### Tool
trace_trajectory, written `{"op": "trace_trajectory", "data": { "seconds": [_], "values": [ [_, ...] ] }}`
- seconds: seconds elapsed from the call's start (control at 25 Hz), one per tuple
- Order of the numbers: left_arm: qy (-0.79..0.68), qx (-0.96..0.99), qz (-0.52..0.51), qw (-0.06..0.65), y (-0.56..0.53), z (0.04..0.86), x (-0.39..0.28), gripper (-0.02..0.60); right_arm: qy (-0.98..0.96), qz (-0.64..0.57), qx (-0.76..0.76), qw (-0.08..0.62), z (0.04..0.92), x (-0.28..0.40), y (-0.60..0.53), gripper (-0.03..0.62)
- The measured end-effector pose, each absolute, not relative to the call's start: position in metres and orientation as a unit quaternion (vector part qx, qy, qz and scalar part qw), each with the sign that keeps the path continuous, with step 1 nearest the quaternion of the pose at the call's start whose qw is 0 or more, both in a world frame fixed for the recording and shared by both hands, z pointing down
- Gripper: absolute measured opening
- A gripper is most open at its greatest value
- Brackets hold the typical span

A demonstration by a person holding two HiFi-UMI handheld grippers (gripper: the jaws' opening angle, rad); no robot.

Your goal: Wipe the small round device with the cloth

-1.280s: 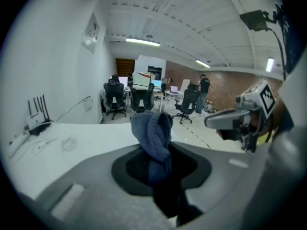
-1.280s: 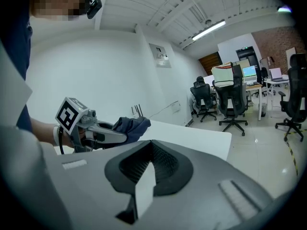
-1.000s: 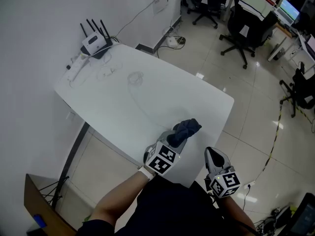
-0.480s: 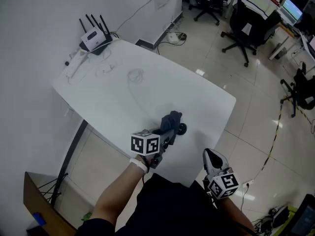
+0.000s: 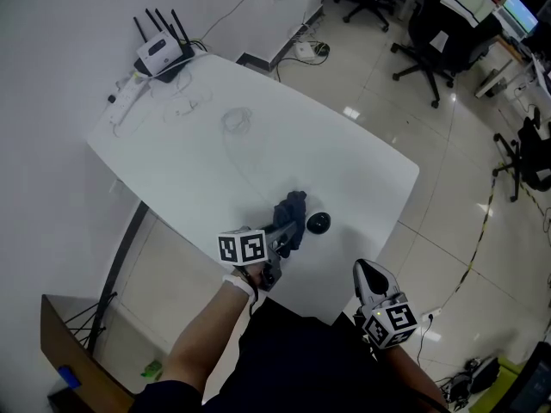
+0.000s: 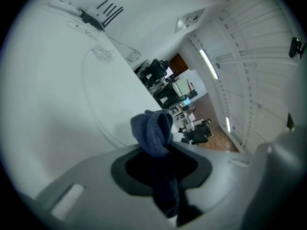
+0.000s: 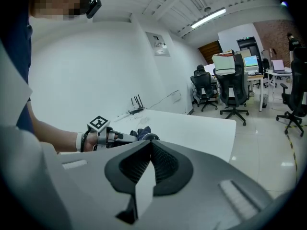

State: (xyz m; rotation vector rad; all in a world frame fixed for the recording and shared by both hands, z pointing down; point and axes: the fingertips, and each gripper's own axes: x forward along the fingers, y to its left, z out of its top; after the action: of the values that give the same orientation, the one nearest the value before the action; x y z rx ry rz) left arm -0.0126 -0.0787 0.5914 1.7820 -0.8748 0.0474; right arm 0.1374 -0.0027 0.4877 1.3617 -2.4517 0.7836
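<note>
Device: the small round black device (image 5: pixel 318 223) sits on the white bench (image 5: pixel 215 170), towards the edge nearest the person, well apart from the white router with black aerials (image 5: pixel 159 54) at the far corner.
Hard to see: the device is tiny in the head view and shows no detail. In the left gripper view it cannot be made out at all past the cloth and the tool body. In the right gripper view only its dark top (image 7: pixel 150 137) peeps over the tool's casing.
Cloth: the dark blue cloth (image 5: pixel 290 218) is bunched into a lump just left of the device. Whether the two touch cannot be told.
Left tool: the left tool (image 5: pixel 280 228) has its jaws a little apart and pinching the cloth (image 6: pixel 153 133), which fills the gap between them and bulges out beyond the tips. The tool (image 6: pixel 160 164) is rolled so its marker cube faces the person, and it points out over the bench.
Right tool: the right tool (image 5: pixel 372 275) is held off the bench edge, beside the person's body. Its jaws are pressed together with nothing between them (image 7: pixel 148 150).
Beyond: black office chairs (image 5: pixel 430 33) stand on the tiled floor past the bench.
</note>
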Motion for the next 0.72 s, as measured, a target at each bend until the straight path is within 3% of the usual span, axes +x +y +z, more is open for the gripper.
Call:
{"op": "trace_trajectory", "data": {
  "seconds": [0.32, 0.52, 0.72],
  "values": [
    [-0.423, 0.7, 0.106, 0.566, -0.069, 0.647, -0.018, 0.092, -0.838, 0.267, 0.461, 0.115, 0.49, 0.131, 0.0, 0.01],
    [-0.445, 0.688, 0.074, 0.568, -0.07, 0.637, -0.02, 0.092, -0.84, 0.261, 0.462, 0.111, 0.485, 0.134, 0.01, 0.01],
    [-0.472, 0.736, 0.081, 0.479, -0.071, 0.58, -0.025, 0.092, -0.839, 0.258, 0.467, 0.106, 0.482, 0.142, 0.018, 0.009]
  ]
}}
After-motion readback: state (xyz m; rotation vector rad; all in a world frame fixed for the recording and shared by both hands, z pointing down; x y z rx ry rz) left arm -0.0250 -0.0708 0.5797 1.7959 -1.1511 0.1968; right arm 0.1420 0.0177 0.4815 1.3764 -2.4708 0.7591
